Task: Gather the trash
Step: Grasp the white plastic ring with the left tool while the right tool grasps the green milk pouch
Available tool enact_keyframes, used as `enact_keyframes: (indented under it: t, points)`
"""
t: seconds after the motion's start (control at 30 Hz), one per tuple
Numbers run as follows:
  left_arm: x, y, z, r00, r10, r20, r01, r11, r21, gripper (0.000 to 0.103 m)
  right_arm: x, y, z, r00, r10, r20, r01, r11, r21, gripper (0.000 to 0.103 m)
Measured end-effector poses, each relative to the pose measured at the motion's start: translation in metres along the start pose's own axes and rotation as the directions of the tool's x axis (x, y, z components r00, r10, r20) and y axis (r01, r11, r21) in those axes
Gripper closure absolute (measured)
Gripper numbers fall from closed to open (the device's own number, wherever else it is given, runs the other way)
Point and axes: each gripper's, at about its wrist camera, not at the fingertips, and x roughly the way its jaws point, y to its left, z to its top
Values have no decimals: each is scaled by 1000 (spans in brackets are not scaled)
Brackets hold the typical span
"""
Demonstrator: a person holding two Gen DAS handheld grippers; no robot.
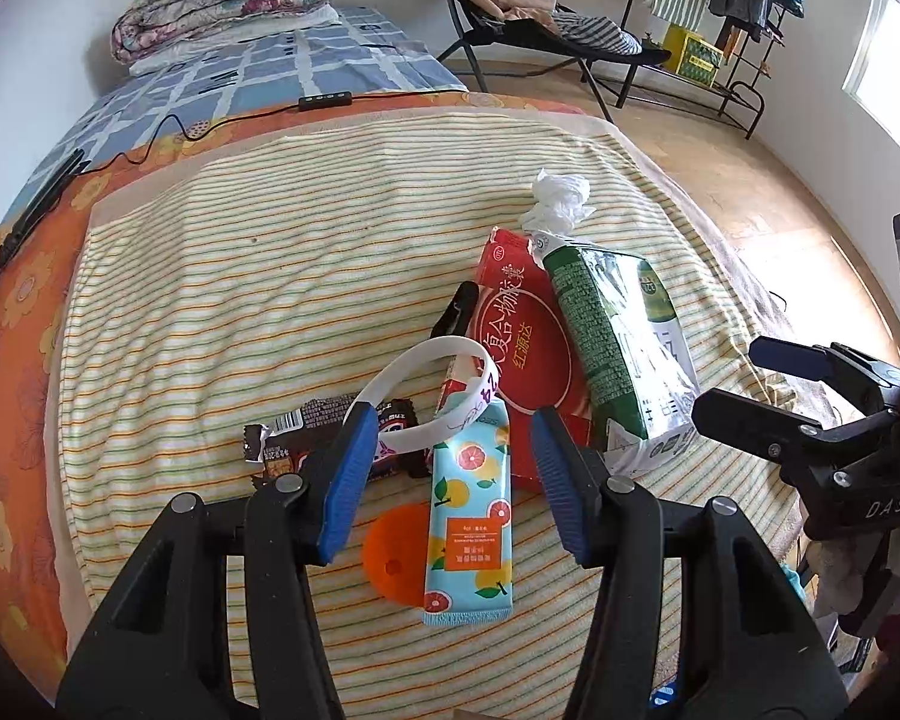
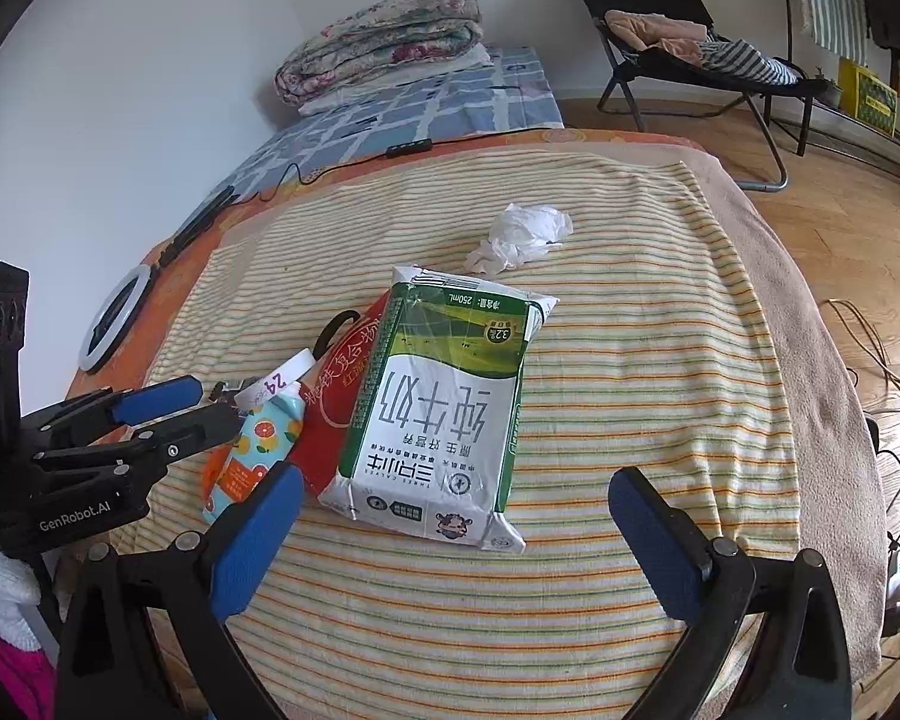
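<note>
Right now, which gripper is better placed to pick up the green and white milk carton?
Right. The right gripper stands open with the green and white milk carton just ahead; the left gripper faces the fruit-printed packet.

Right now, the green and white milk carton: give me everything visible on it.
The milk carton is a flattened, creased green-and-white paper pack with large dark characters, a small cow logo and a gold badge. It lies flat on the striped cloth, printed face up, its left edge overlapping the red packet. A crumpled white tissue sits just beyond its far end, apart from it in the right wrist view. Neither gripper touches it.
</note>
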Motion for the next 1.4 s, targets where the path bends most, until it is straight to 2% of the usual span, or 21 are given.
enact_keyframes:
  t: [0.07,0.13,0.23,0.33,0.4,0.43,0.53,0.7,0.8,1.03,1.2,1.23,1.27,1.4]
  points:
    - [9,2,1,1000,4,-18,-4,1000,3,64,10,0,5,1000,-1,-11,1,1000,4,0]
    - [17,5,2,1000,-1,-31,1,1000,-1,69,19,0,8,1000,-11,-19,11,1000,-1,0]
    - [22,5,2,999,-14,-36,14,1000,8,69,31,1,11,999,-28,-35,28,1000,-12,0]
    - [25,1,1,999,-2,-39,4,999,37,74,40,2,12,998,-30,-48,30,1000,-10,0]
    - [27,0,-1,999,-2,-48,4,999,44,81,46,3,14,998,-37,-54,36,999,-12,0]
    - [29,0,-1,998,-6,-58,8,999,42,91,48,4,14,998,-36,-59,35,999,-10,0]
    - [30,0,-1,998,-5,-55,7,999,43,96,58,5,16,996,-28,-80,28,1000,5,0]
    - [27,2,-2,999,-4,-41,5,1000,29,100,65,6,17,995,-21,-97,22,1000,11,4]
    - [21,1,-2,1000,3,-22,-2,1000,25,101,64,4,16,994,4,-106,-2,1000,17,20]
    - [4,-1,-1,1000,1,19,-1,1000,17,101,47,-2,14,998,23,-64,-22,1000,23,21]
    - [-8,-3,-3,999,10,41,-11,1000,23,101,27,5,12,1000,12,-13,-12,1000,-28,26]
    - [-10,-3,-3,999,10,45,-11,1000,23,101,25,7,12,1000,8,-9,-8,999,-40,35]
    - [-11,-4,-3,999,11,47,-12,1000,24,101,22,8,11,1000,1,-5,-1,999,-51,72]
    - [-16,-6,-6,999,17,50,-18,999,29,101,22,7,11,999,12,-42,-15,998,-68,70]
